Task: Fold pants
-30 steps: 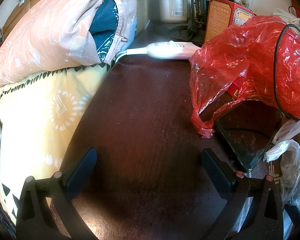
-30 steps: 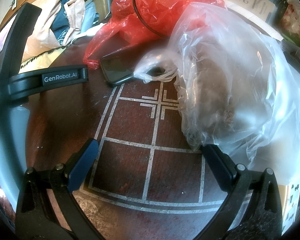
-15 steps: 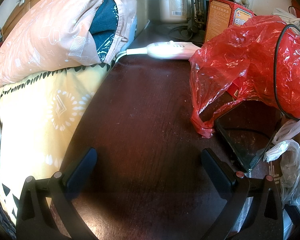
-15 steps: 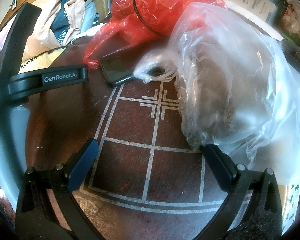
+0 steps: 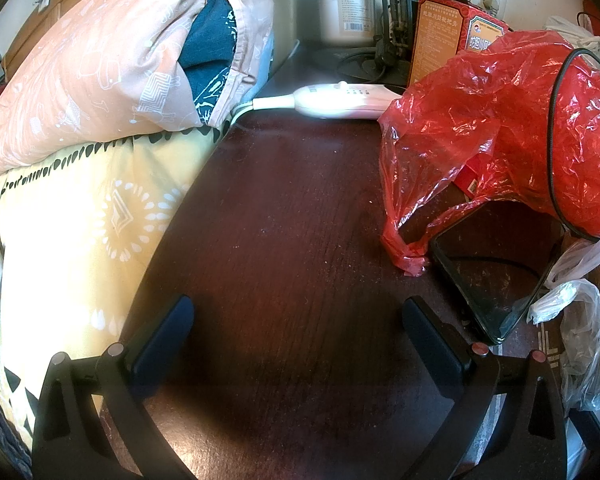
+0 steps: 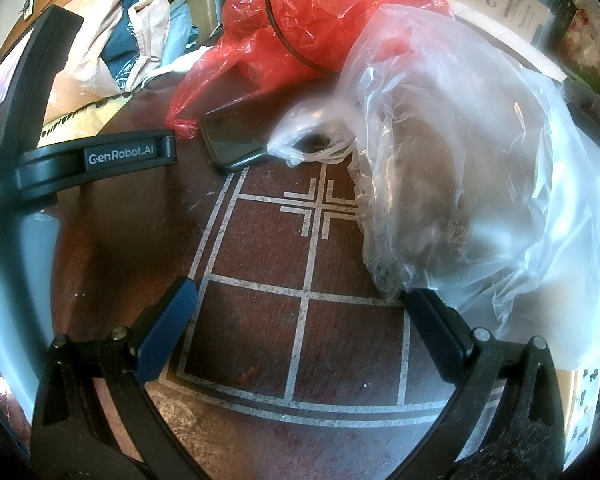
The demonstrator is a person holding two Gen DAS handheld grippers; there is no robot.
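No pants that I can pick out show in either view. My left gripper (image 5: 296,320) is open and empty, low over a dark wooden table (image 5: 284,220). My right gripper (image 6: 300,300) is open and empty over the same table (image 6: 260,320), where white inlaid lines run. The left gripper's body (image 6: 100,156) shows at the left of the right wrist view. A heap of peach and dark blue cloth (image 5: 120,60) lies on a yellow patterned bed cover (image 5: 80,220) left of the table.
A red plastic bag (image 5: 500,128) and a black phone (image 5: 488,272) lie at the right. A clear plastic bag (image 6: 460,184) sits against my right gripper's right finger. A white controller (image 5: 340,98), a jar (image 5: 346,8) and a red box (image 5: 440,28) stand at the back.
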